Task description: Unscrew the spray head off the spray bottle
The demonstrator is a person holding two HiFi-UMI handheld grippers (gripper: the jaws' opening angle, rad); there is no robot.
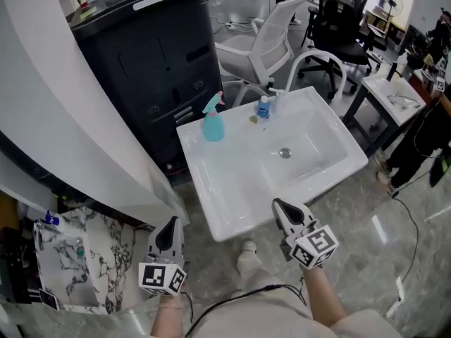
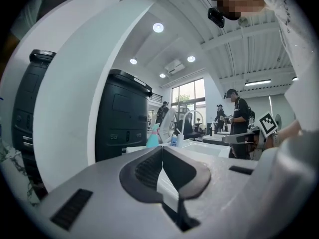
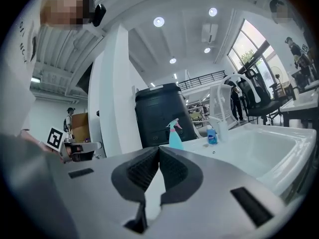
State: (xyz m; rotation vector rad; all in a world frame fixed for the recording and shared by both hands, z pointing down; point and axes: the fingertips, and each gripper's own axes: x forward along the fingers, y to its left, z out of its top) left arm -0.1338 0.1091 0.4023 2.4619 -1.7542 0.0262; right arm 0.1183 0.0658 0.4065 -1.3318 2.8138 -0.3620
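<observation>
While the spray bottle (image 1: 213,124) stands apart, left gripper (image 1: 172,225) and right gripper (image 1: 279,205) are closed — empty

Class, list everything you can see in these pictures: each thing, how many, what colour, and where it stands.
sink: one, white, centre
spray bottle: one, teal with pink trigger, sink's back left corner
small bottle: one, blue, sink's back rim
cabinet: one, black, behind the sink
white chair: one, white, beyond the sink
black chair: one, black, further back
left claw: one, grey, shut, empty, left of the sink
right claw: one, grey, shut, empty, at the sink's near rim
</observation>
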